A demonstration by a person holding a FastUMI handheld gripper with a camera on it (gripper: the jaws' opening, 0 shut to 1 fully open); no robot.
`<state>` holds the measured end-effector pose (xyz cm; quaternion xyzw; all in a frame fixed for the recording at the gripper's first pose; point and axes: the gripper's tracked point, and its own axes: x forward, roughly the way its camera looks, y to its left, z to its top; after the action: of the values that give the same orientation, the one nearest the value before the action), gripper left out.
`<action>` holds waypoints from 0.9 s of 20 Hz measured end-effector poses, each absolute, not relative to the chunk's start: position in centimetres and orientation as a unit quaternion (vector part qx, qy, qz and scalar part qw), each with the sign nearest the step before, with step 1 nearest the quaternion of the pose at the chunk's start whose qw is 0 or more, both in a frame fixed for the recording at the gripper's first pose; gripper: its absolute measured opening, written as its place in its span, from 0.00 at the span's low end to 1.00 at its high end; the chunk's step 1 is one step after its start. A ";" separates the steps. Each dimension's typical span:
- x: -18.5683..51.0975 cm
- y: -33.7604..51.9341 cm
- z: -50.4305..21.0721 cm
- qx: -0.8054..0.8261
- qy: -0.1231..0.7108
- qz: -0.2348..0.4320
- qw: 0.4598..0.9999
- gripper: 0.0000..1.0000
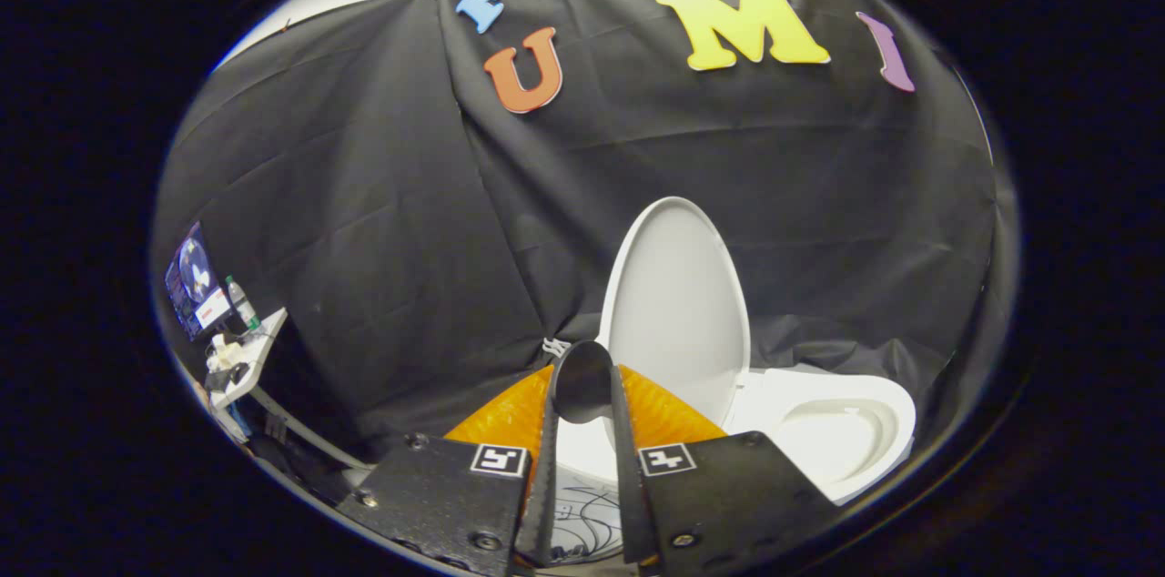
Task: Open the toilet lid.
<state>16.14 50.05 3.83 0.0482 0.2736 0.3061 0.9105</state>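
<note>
The white toilet lid stands raised, nearly upright, against the black cloth wall. To its right and lower, the white seat and bowl lie exposed. My gripper is held back from the toilet, its tips just left of the lid's lower edge and not touching it. The fingers stand a narrow gap apart with nothing between them. Pale floor shows through the gap.
A small white side table stands at the far left against the cloth, carrying a bottle, a screen and some small items. The black cloth wall closes in the back and left.
</note>
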 end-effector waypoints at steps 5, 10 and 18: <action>15.4 49.4 3.9 0.058 0.278 0.310 0.907 0.45; 14.5 46.7 6.2 0.028 0.232 0.299 0.925 0.77; 12.8 37.9 9.9 0.014 0.168 0.249 0.954 0.89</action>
<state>12.77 37.90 9.87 0.0140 0.1685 0.2493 0.9536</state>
